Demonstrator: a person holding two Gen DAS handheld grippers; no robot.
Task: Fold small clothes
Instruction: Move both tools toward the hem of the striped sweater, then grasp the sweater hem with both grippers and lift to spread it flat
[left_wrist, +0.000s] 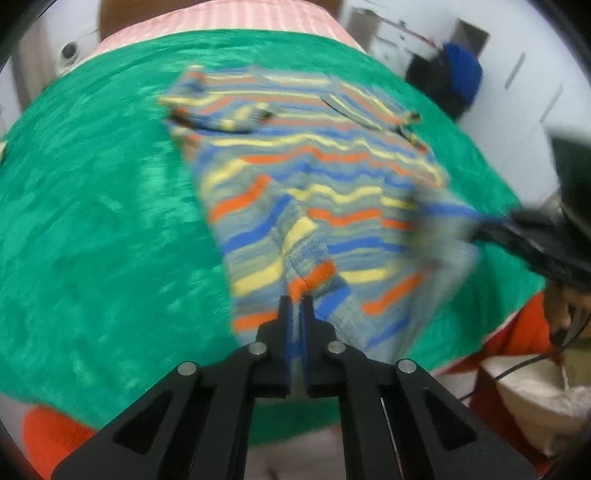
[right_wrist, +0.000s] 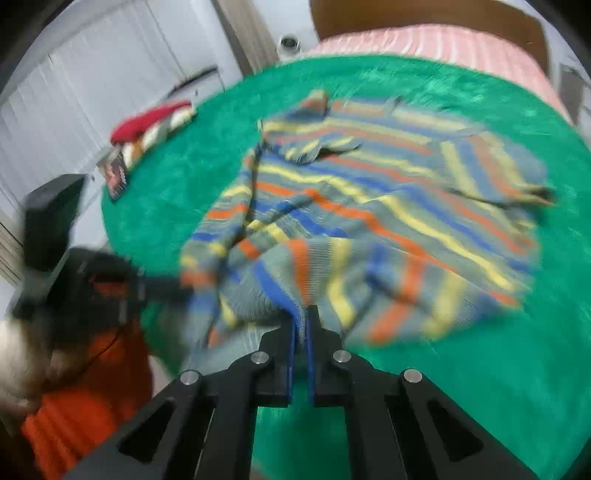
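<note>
A small striped knit sweater (left_wrist: 314, 177), blue-grey with orange, yellow and blue bands, lies on a green cloth (left_wrist: 92, 221). My left gripper (left_wrist: 296, 299) is shut on the sweater's near hem, which is lifted off the cloth. My right gripper (right_wrist: 303, 310) is shut on another part of the hem of the sweater (right_wrist: 369, 206). Each gripper shows in the other's view: the right one (left_wrist: 491, 229) at the hem's right corner, the left one (right_wrist: 166, 286) at its left corner. Both views are blurred by motion.
The green cloth (right_wrist: 480, 387) covers a round table with a pink striped cover (left_wrist: 258, 18) behind. A folded red and striped garment (right_wrist: 155, 123) and a dark card (right_wrist: 114, 177) lie at the cloth's far left edge. An orange garment (right_wrist: 85, 398) and a white bag (left_wrist: 535, 391) sit at the near side.
</note>
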